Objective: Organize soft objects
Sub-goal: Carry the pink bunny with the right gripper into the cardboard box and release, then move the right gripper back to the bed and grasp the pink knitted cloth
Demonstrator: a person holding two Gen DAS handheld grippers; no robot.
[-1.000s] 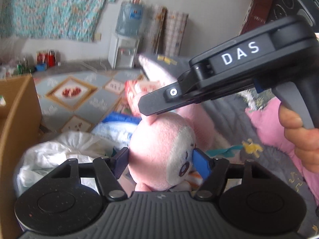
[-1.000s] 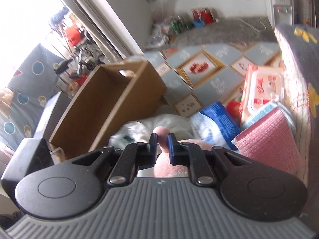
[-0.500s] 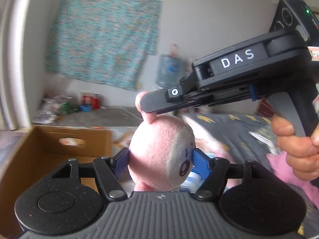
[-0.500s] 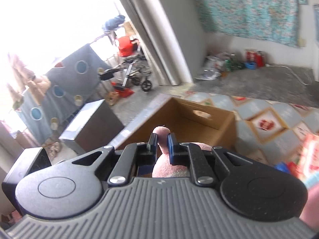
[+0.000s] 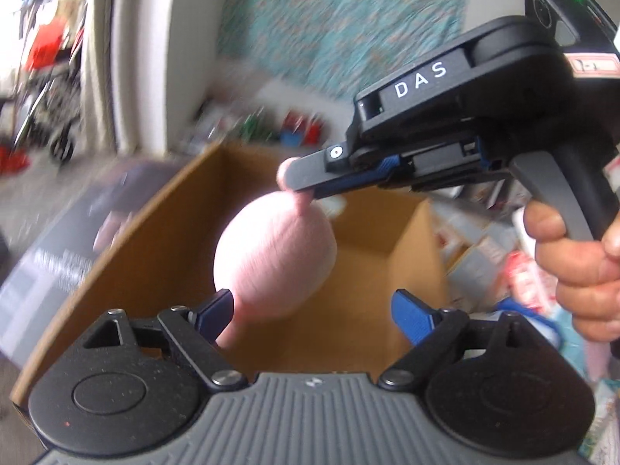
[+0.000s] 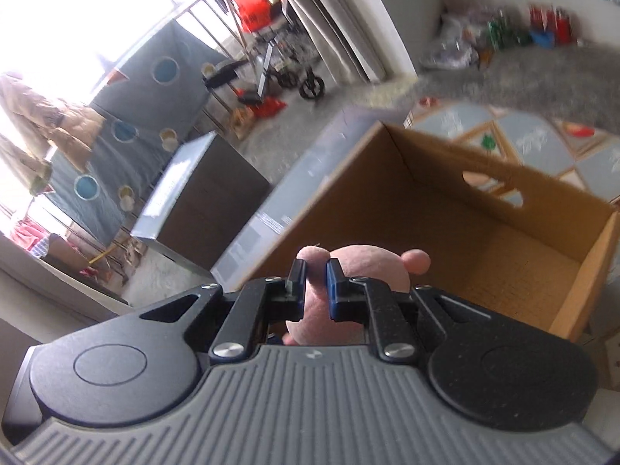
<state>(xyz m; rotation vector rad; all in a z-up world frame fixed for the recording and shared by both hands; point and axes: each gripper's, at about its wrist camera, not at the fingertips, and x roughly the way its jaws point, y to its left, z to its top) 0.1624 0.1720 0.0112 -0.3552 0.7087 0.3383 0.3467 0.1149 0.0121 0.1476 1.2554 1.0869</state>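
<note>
Pink plush toy [image 5: 273, 255] hanging over cardboard box [image 5: 391, 232], ear pinched in right claw [image 6: 314, 285], left claw [image 5: 310, 312] just spread, pads off it

A white wall [image 5: 201, 38] carries a turquoise patterned cloth [image 5: 348, 19] high beyond the fingers in the left wrist view. Bright daylight floods in from an opening [image 6: 97, 7] up and to the left of the fingers — overexposed, with pale curtains [image 6: 333, 27] beside it. A grey floor [image 6: 542, 77] spreads ahead, with a patchwork mat [image 6: 542, 147] to the right. Against the far wall sits blurred clutter of red and green containers [image 6: 534, 27]. A wheeled frame [image 6: 294, 73] stands near the curtains, and a dark blue cloth with round patches [image 6: 128, 116] hangs left.
</note>
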